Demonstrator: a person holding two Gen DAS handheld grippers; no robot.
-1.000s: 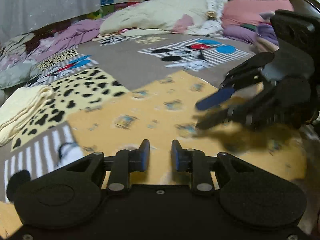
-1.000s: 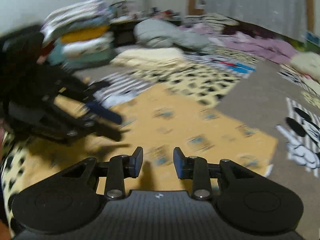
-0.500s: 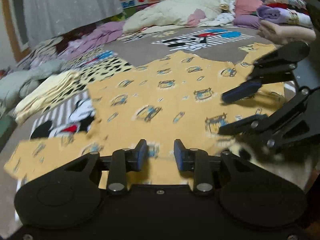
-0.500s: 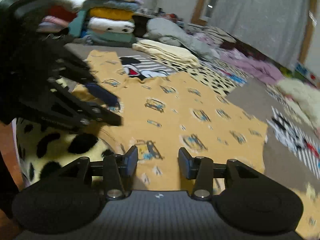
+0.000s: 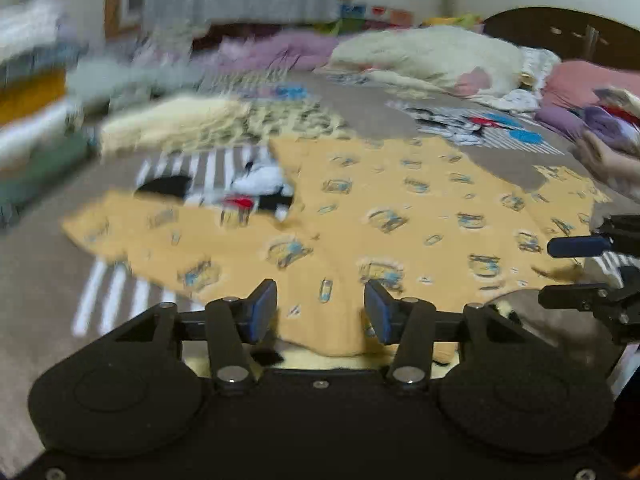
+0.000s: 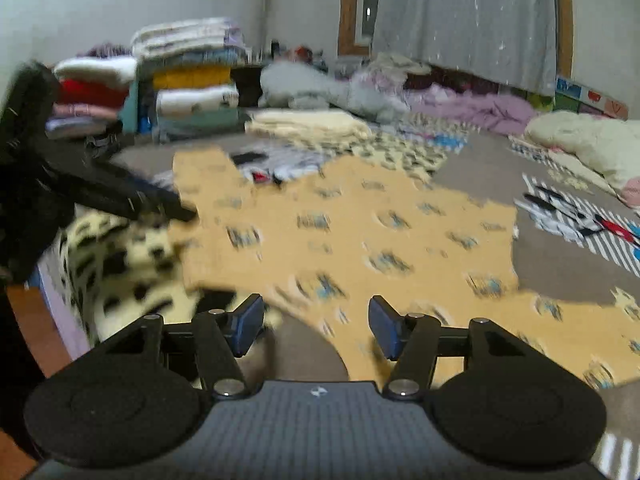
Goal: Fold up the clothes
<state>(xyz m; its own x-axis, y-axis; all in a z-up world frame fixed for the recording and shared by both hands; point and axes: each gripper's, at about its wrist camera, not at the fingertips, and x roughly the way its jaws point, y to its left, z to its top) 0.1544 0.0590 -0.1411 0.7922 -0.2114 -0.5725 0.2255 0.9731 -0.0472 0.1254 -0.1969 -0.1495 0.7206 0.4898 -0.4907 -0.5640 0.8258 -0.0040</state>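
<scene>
Left tool [image 5: 320, 312] and right tool [image 6: 316, 328] are both gaping wide, wider than half a second ago, gripping nothing. Each is hovering over the near hem of the yellow printed garment [image 5: 400, 216], which is lying spread flat on the bed [image 5: 380, 116]. Beyond it, folded stacks [image 6: 192, 80] are coming into view.

— What is carrying everything?

— A bed [image 5: 384, 116] with a grey cartoon-print cover is filling the frame.

— And what is lying on it?

— An orange printed garment [image 5: 400, 216] is lying spread flat at centre; a cream folded blanket [image 5: 172, 120] is sitting at upper left, and rumpled bedding [image 5: 432, 56] is piling up along the top.
</scene>
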